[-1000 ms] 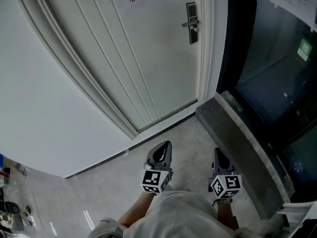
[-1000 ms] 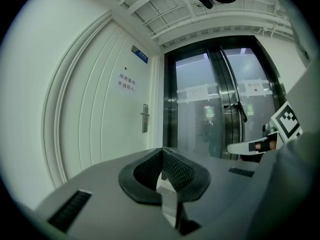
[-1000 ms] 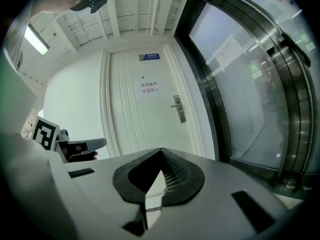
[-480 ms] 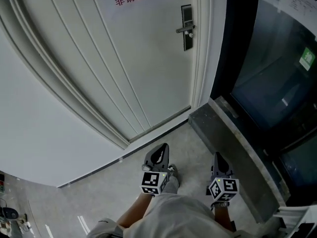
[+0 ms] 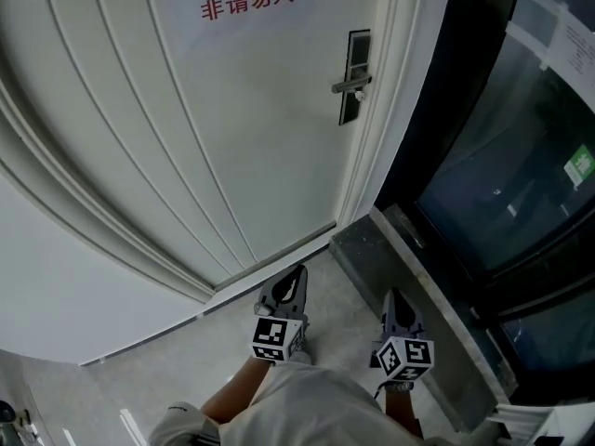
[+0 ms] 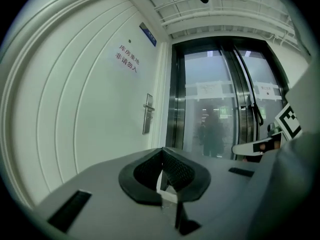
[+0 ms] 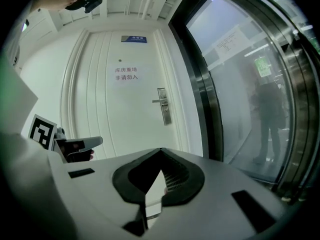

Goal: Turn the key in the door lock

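- Door lock (image 5: 358,54) stands upright at the right edge of the white door (image 5: 232,156), well apart, ahead of both grippers.
- Right gripper (image 5: 394,297) seems nearer to it; left gripper (image 5: 297,275) is beside.
- Both jaw pairs are pressed together and empty; no key can be made out.

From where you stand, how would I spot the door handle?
Look at the big white door with red writing on it. Go to its right edge, beside the dark glass wall. The handle is the silver lever sticking out from a tall dark plate, the only metal piece on the door.
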The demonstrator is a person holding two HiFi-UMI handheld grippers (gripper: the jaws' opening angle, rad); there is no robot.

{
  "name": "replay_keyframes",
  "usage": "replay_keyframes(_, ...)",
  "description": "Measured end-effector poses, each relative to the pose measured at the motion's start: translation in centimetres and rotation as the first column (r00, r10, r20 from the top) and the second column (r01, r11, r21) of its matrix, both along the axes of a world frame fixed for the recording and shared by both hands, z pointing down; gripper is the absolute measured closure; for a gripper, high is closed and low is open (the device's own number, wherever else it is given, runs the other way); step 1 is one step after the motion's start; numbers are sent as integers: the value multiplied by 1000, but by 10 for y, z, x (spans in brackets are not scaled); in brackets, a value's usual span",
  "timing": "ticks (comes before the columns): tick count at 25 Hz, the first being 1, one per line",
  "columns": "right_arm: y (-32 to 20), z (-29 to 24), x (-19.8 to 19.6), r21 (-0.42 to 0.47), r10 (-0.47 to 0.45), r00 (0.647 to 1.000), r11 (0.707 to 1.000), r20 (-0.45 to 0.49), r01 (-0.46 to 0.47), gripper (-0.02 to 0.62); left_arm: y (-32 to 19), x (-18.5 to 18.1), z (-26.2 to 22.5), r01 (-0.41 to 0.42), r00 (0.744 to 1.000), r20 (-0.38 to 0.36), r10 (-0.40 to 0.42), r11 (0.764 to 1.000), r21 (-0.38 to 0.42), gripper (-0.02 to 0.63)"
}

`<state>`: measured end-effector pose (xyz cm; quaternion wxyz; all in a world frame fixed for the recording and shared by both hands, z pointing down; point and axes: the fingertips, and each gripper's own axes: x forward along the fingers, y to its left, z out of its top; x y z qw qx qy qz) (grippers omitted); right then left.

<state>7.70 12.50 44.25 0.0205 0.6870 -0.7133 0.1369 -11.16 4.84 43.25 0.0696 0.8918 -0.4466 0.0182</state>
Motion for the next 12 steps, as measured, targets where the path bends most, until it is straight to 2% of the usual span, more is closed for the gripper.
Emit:
replay_keyframes(6,-49,3,-4,-9,24,1000,1000,-10,-25,601,-66,2,-2,-15,1000,-4,15,1000,7,597)
replay_keyframes(12,-74,12,-6,-35,41,999,999,-28,-42,601,-99,16,5,-72,997,-21,72,997,12,597)
